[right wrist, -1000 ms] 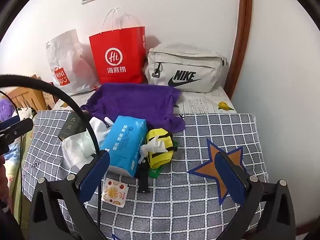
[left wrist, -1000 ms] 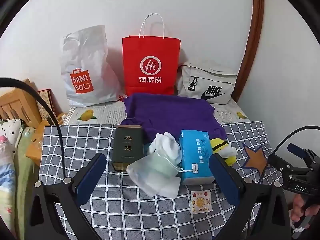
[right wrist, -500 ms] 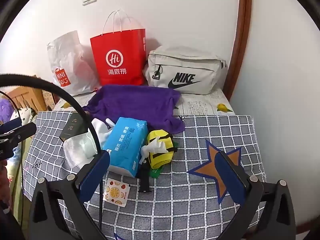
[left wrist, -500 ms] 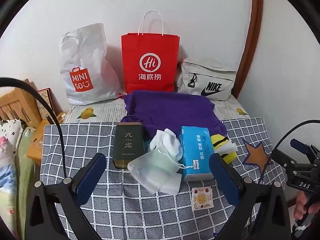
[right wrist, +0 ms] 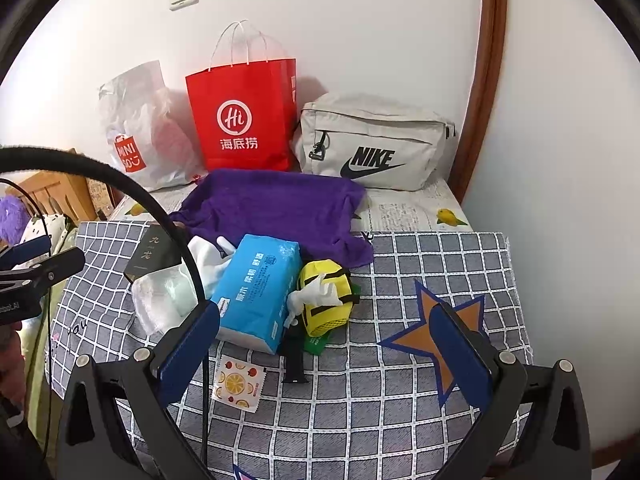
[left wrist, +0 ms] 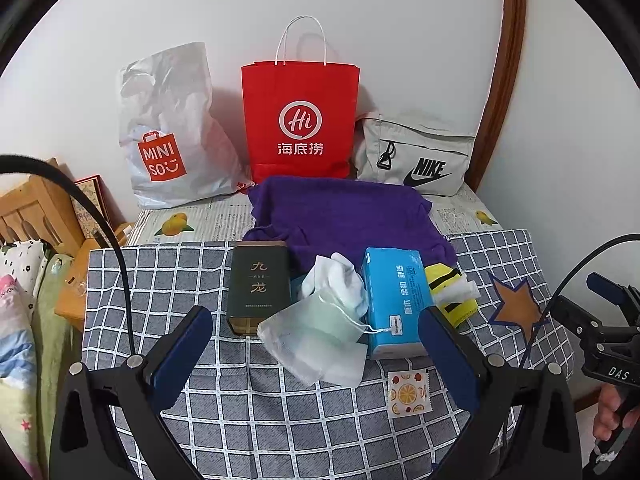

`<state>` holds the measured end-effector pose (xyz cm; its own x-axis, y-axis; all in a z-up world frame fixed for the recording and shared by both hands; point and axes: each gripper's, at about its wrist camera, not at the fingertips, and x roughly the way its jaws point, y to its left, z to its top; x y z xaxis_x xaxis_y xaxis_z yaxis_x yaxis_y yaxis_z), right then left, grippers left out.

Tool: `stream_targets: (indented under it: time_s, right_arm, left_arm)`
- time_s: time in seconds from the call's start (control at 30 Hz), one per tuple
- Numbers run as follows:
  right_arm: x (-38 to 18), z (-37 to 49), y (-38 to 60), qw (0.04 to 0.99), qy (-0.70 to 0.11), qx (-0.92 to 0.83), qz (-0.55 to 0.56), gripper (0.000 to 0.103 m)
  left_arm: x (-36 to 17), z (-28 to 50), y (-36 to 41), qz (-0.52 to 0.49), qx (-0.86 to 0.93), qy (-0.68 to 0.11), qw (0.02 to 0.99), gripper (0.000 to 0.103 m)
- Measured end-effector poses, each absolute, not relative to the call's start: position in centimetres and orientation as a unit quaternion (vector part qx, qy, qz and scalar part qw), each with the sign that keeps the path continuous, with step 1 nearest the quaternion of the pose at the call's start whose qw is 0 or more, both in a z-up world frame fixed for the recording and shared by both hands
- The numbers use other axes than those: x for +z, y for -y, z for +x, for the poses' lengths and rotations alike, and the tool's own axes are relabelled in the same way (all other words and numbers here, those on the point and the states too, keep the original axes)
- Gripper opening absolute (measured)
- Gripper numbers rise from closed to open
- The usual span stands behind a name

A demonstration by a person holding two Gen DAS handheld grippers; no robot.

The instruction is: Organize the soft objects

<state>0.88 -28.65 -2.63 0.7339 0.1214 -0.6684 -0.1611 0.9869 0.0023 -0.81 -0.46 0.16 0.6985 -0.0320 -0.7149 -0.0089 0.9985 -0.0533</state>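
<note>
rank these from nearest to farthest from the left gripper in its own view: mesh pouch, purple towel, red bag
1. mesh pouch, on the checked cloth just ahead of the open left gripper, between its fingers.
2. purple towel, farther back, mid-table.
3. red bag, standing against the wall.

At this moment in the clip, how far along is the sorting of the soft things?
Nothing looks sorted yet. The mesh pouch, white gloves, tissue pack and yellow pouch lie bunched on the checked cloth in front of the purple towel. Nothing is in hand: left gripper and right gripper are both open and empty. All the picking and placing remains.
</note>
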Motion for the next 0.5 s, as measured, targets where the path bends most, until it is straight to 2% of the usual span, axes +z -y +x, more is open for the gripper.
stream_targets:
  time_s: [0.5]
  right_arm:
    - [-2.3, 0.79, 28.26, 0.932, -0.352, 0.08, -0.034, 0.103]
  left_arm:
    - [0.01, -0.76, 0.42, -0.027, -0.004, -0.39, 0.921, 0.103]
